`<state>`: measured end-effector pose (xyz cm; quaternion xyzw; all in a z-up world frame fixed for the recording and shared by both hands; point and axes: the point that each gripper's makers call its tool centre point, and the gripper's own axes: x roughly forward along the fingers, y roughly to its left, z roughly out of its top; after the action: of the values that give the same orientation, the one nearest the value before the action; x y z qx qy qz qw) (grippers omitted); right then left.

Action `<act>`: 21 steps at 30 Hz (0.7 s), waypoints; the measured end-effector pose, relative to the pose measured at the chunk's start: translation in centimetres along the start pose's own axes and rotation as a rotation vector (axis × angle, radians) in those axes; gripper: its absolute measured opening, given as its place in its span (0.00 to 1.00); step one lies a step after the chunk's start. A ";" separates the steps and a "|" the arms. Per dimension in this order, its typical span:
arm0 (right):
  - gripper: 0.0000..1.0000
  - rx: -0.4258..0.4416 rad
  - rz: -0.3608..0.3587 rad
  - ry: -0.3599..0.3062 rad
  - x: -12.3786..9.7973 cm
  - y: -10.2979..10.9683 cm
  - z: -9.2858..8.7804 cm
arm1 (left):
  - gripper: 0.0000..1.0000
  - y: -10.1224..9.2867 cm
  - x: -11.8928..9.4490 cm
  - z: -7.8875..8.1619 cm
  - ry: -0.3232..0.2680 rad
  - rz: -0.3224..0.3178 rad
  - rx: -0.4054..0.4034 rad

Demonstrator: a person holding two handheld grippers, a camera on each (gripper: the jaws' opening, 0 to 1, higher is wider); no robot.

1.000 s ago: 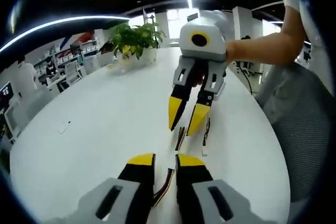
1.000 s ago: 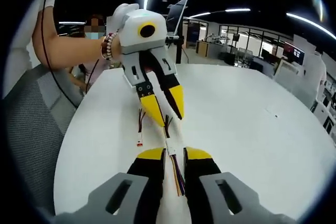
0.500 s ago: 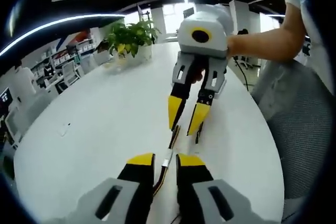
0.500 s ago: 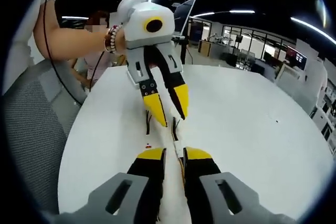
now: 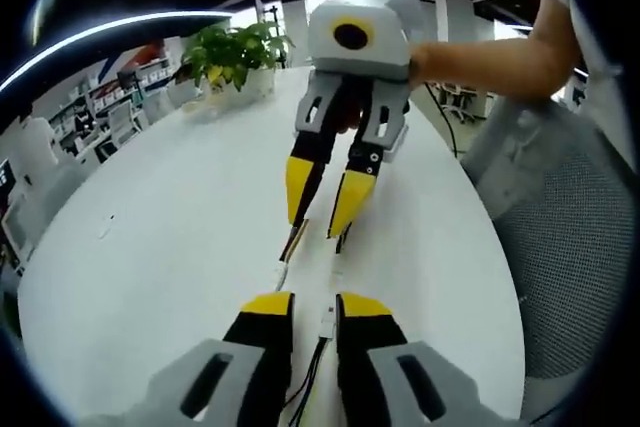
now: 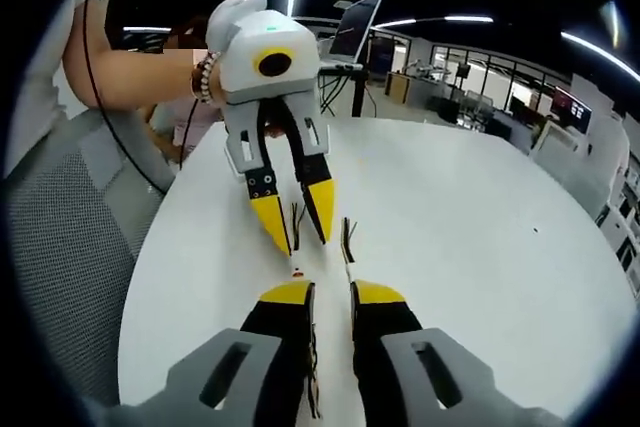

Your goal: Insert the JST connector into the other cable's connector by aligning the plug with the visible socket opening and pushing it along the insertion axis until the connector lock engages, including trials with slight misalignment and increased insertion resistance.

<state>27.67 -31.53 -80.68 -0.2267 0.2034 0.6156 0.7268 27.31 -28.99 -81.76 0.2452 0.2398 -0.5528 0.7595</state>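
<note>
My left gripper point(image 5: 315, 305) has its jaws close together on a thin cable; its white connector point(image 5: 327, 319) shows between the yellow tips, with wires point(image 5: 308, 387) trailing back. Facing it, the right gripper point(image 5: 326, 197) hangs over the white table point(image 5: 170, 207), a dark cable point(image 5: 293, 242) with a white end point(image 5: 283, 272) below its tips. In the right gripper view my right gripper point(image 6: 332, 294) is shut on coloured wires point(image 6: 312, 387). The left gripper point(image 6: 297, 219) stands opposite, offset to the left. A loose cable with a reddish connector point(image 6: 297, 272) and another dark cable point(image 6: 347, 237) are ahead.
A potted plant point(image 5: 232, 52) stands at the table's far end. A grey mesh chair point(image 5: 570, 237) point(image 6: 60, 237) is beside the table edge. The person's forearm point(image 5: 490, 57) point(image 6: 140, 77) reaches in. A laptop screen point(image 6: 358, 22) sits at the back.
The two grippers have shifted sideways relative to each other. The cable ends that lined up between them half a second ago now sit side by side, apart.
</note>
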 end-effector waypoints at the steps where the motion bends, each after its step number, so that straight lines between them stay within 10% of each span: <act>1: 0.12 0.004 0.002 0.004 0.1 0.0 -0.2 | 0.10 0.1 0.0 -0.1 0.002 0.000 -0.003; 15: 0.15 0.065 0.038 0.037 1.0 0.8 -2.6 | 0.10 -0.2 0.8 -2.2 0.000 -0.032 -0.089; 21: 0.21 0.169 0.080 -0.153 0.7 1.3 -0.9 | 0.08 -0.3 0.8 -2.2 -0.108 -0.045 -0.151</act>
<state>26.45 -31.31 -81.97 -0.1088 0.2073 0.6404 0.7315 27.02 -28.27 -83.94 0.1518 0.2448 -0.5624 0.7750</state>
